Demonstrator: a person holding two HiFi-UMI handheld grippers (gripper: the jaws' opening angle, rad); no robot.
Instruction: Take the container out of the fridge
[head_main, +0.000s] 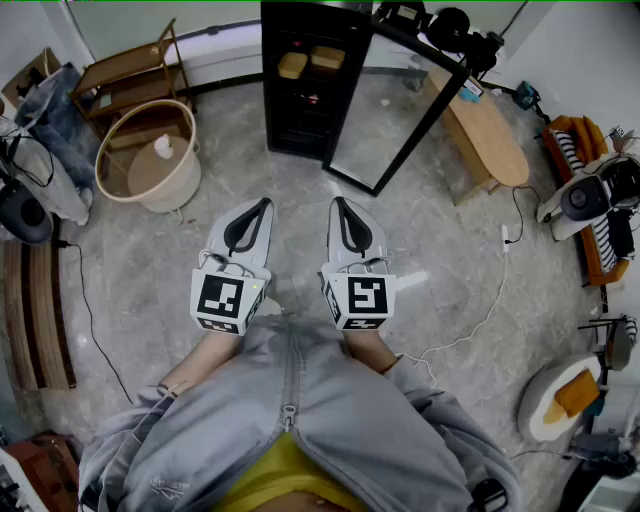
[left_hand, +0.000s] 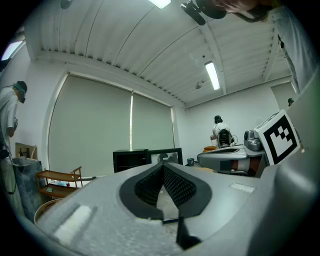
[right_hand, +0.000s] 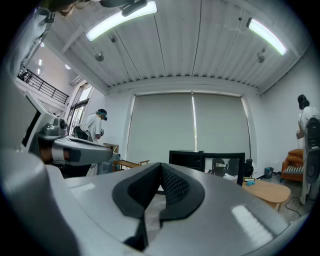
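Top centre: fridge (head_main: 300, 130), door (head_main: 395, 110) open, container (head_main: 292, 65) inside near its top. Left gripper (head_main: 262, 204) and right gripper (head_main: 338, 203) closed, empty, well short. Approach step; next likely means closing in, opening jaws.

You're in a lab-like studio room: a small black fridge (head_main: 305, 80) stands on bare stone floor (head_main: 180, 260), with big roller blinds (right_hand: 192, 125), ceiling strip lights (right_hand: 120, 20), and another person (left_hand: 220, 134) standing about.
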